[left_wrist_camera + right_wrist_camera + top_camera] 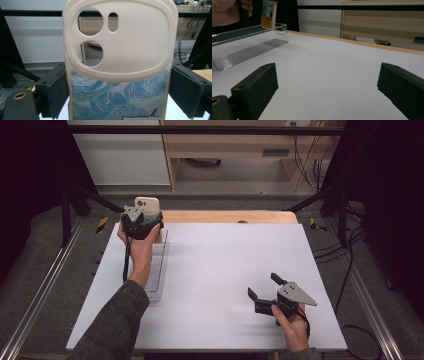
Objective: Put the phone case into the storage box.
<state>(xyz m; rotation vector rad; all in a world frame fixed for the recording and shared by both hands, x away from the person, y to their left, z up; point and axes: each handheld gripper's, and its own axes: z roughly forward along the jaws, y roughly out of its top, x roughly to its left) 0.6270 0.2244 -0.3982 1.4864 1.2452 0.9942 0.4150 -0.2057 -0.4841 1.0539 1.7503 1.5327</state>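
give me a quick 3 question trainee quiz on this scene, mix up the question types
1. True or false: the left tongs are shut on the phone case.
2. Multiple choice: where are the right tongs? A) inside the clear tray B) above the bare white table, open C) gripping the case
3. Fill in: the phone case is held upright over the far end of the clear ____.

Key: 1 true; 2 B; 3 tray. The jaws press the case's two side edges in the left gripper view; the right jaws stand wide apart with nothing between them.
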